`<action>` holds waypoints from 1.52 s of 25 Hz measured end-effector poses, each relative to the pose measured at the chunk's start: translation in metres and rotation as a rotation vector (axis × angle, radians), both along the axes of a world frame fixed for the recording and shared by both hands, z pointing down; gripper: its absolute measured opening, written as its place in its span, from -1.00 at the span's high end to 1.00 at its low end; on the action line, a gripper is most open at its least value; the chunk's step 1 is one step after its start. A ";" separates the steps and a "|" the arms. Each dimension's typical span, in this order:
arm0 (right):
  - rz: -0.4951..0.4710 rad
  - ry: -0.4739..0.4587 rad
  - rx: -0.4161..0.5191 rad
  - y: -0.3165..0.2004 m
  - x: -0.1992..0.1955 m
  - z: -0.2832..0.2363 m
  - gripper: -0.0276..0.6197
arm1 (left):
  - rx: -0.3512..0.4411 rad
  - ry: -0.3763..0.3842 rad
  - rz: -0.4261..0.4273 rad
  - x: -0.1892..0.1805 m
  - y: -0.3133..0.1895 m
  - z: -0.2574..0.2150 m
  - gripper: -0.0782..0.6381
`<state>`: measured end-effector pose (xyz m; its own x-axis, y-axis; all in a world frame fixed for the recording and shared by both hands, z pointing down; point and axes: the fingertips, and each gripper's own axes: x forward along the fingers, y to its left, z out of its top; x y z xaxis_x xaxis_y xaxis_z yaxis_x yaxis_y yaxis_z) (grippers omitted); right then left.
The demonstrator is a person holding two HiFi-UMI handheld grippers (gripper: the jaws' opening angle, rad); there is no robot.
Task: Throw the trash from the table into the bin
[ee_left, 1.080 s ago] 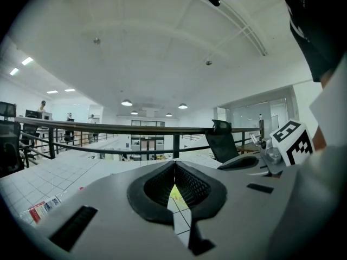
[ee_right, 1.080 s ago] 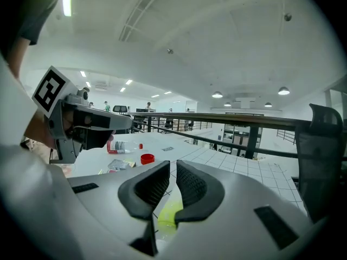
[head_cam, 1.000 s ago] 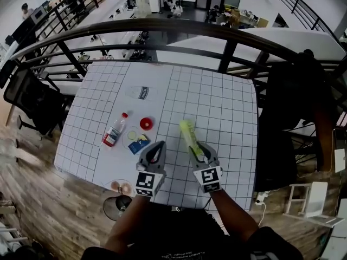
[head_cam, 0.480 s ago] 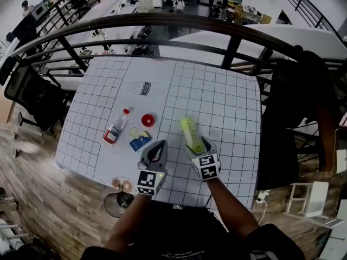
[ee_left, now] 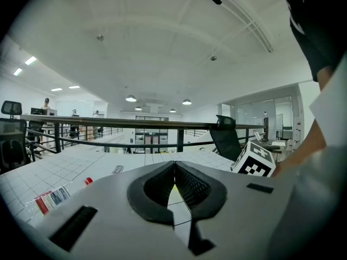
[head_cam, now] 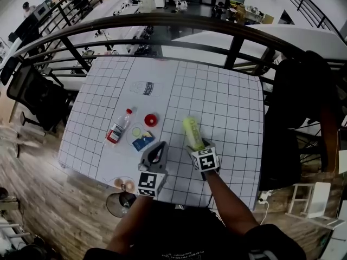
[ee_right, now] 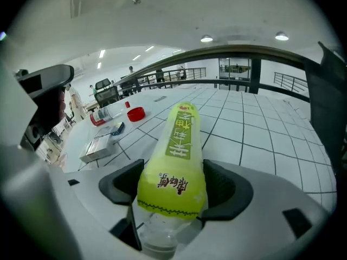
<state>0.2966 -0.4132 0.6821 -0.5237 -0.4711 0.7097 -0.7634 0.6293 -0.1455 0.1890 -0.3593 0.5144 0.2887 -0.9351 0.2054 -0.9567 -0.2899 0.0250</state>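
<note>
Green-labelled plastic bottle (ee_right: 181, 140) lies flat on the gridded table (head_cam: 227, 107); looks empty. Right gripper (ee_right: 173, 191): jaws just widened, straddling the bottle's near end, not clamped. Left gripper (ee_left: 174, 172): jaws pressed together, nothing between.

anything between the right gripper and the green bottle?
Nothing visible. The green bottle lies on the table, already between the jaws of the right gripper, which have just been opening and are not clamped on it. No bin shows in any view.
</note>
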 end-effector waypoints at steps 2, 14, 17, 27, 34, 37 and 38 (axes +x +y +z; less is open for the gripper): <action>0.005 -0.002 -0.011 0.000 0.001 0.001 -0.11 | 0.003 0.002 -0.002 0.000 0.002 -0.001 0.72; 0.046 -0.080 0.000 -0.007 0.004 -0.009 -0.11 | 0.015 -0.009 0.005 0.001 0.005 -0.006 0.72; 0.054 -0.117 0.036 -0.011 0.003 -0.024 -0.11 | 0.021 -0.011 0.005 0.002 0.006 -0.008 0.72; 0.049 -0.292 0.331 -0.010 -0.006 -0.126 -0.11 | 0.030 -0.017 -0.028 -0.003 0.014 -0.017 0.72; -0.008 -0.435 0.569 0.012 -0.016 -0.208 -0.11 | 0.047 -0.039 -0.128 -0.035 0.032 -0.028 0.72; -0.037 -0.495 0.630 0.014 -0.023 -0.236 -0.11 | 0.067 -0.046 -0.164 -0.044 0.040 -0.042 0.72; -0.048 -0.508 0.644 0.016 -0.025 -0.242 -0.11 | 0.068 -0.040 -0.177 -0.046 0.046 -0.046 0.72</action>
